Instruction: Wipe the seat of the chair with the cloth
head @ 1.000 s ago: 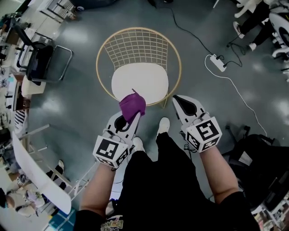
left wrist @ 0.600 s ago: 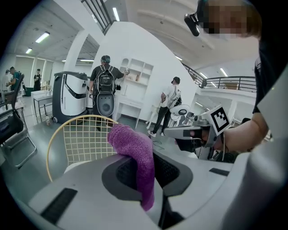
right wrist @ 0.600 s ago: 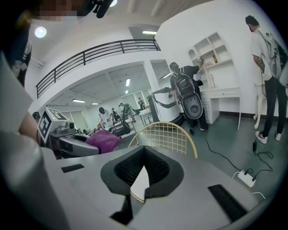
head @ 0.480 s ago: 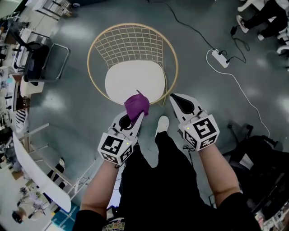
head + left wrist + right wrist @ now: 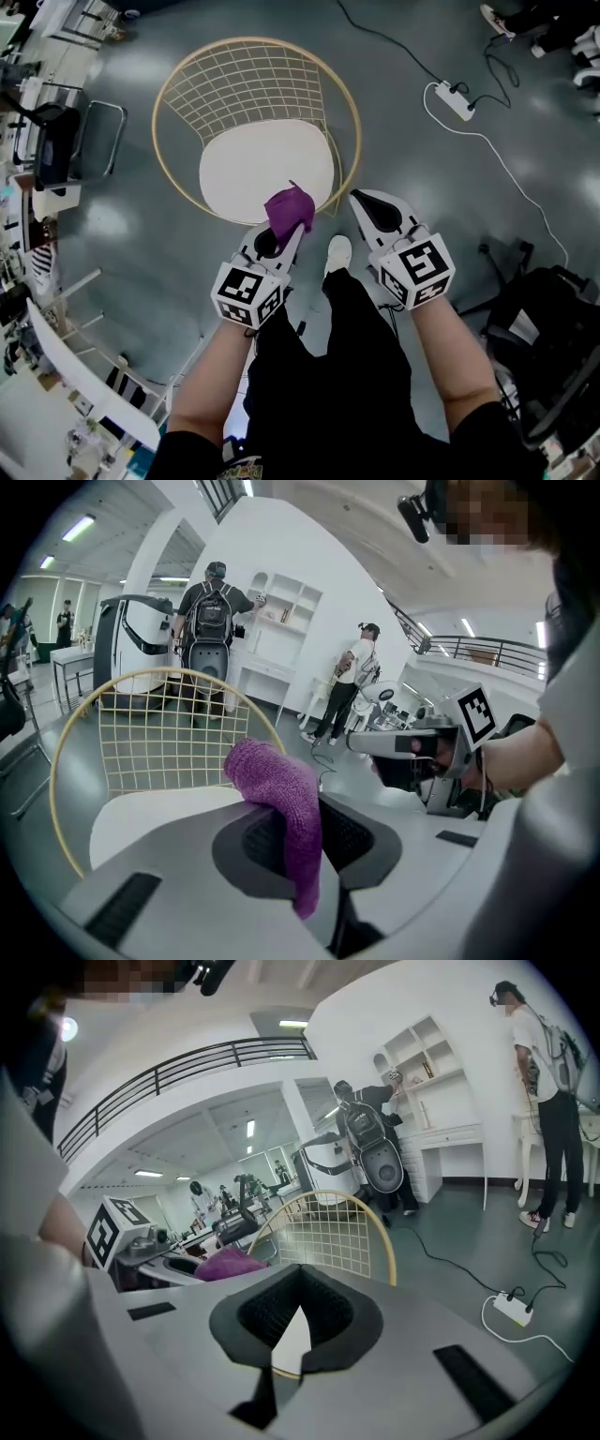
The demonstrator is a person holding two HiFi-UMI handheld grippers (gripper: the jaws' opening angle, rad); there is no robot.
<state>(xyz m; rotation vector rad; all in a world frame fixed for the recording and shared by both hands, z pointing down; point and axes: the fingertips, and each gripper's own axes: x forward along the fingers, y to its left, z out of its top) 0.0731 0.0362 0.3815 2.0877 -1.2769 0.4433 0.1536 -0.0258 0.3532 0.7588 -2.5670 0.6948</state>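
Observation:
A gold wire chair with a round white seat stands on the grey floor in front of me. My left gripper is shut on a purple cloth, which hangs over the seat's near right edge. In the left gripper view the cloth bulges up between the jaws of the left gripper, with the seat and wire back behind it. My right gripper is to the right of the seat, off the chair, shut with nothing in it. Seen along the right gripper, the wire chair lies ahead.
A white power strip with its cable lies on the floor at the far right. A black office chair stands at the left, dark gear at the right. My white shoe is just under the seat's front edge. People stand by white shelves.
The view has shifted so the chair sits further left and higher. The left gripper with the cloth has moved a little right along the seat's front edge. The right gripper keeps its place beside it.

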